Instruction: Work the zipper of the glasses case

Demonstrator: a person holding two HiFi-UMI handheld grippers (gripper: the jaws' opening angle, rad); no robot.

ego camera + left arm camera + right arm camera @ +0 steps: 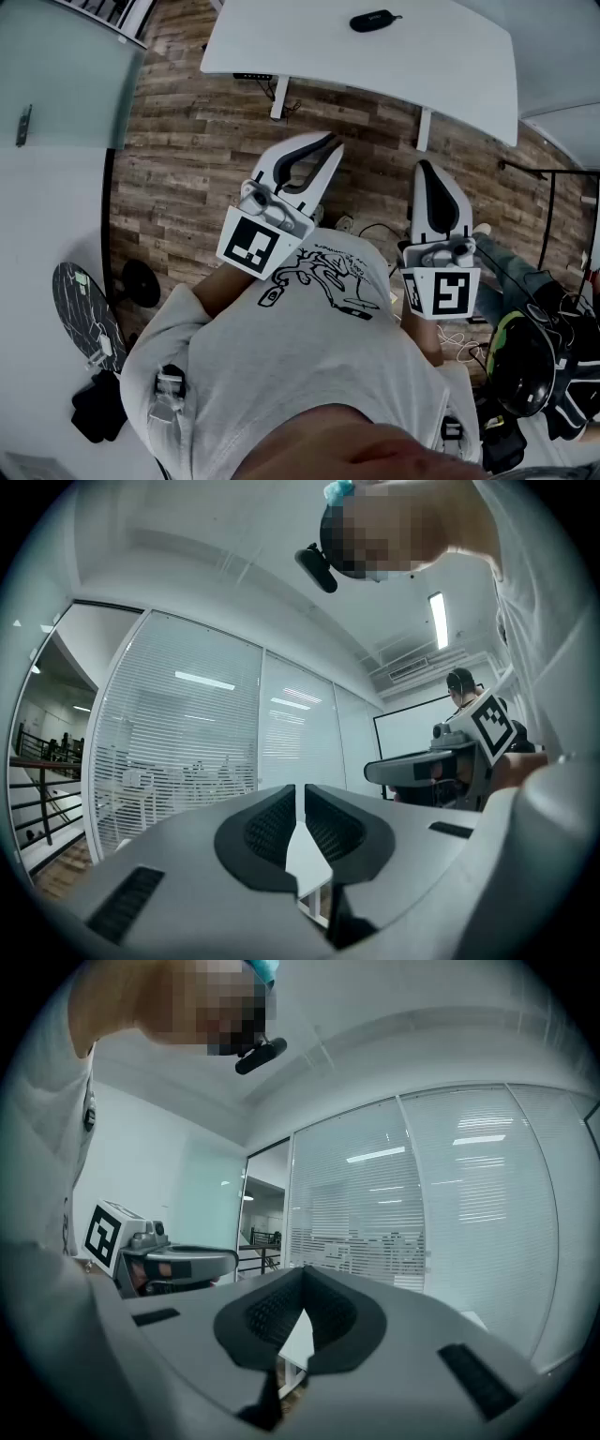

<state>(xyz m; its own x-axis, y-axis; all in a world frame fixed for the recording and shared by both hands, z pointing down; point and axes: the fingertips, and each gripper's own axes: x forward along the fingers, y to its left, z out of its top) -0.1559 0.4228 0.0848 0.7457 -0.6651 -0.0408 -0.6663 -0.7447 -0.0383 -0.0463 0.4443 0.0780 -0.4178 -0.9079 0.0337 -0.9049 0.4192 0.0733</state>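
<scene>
The dark glasses case (373, 20) lies on the white table (441, 75) at the top of the head view, well beyond both grippers. I hold both grippers close to my chest, pointing toward the table. My left gripper (335, 142) (300, 797) holds nothing, and its tips stand a narrow slit apart. My right gripper (425, 167) (302, 1277) is empty too, with its tips meeting. Neither gripper view shows the case; both look out at glass walls with blinds.
Wood flooring (187, 169) lies between me and the table, with cables under the table legs. A dark helmet and bags (520, 361) sit at the right. A dark board-like object (84, 314) lies at the left beside a glass partition (56, 75).
</scene>
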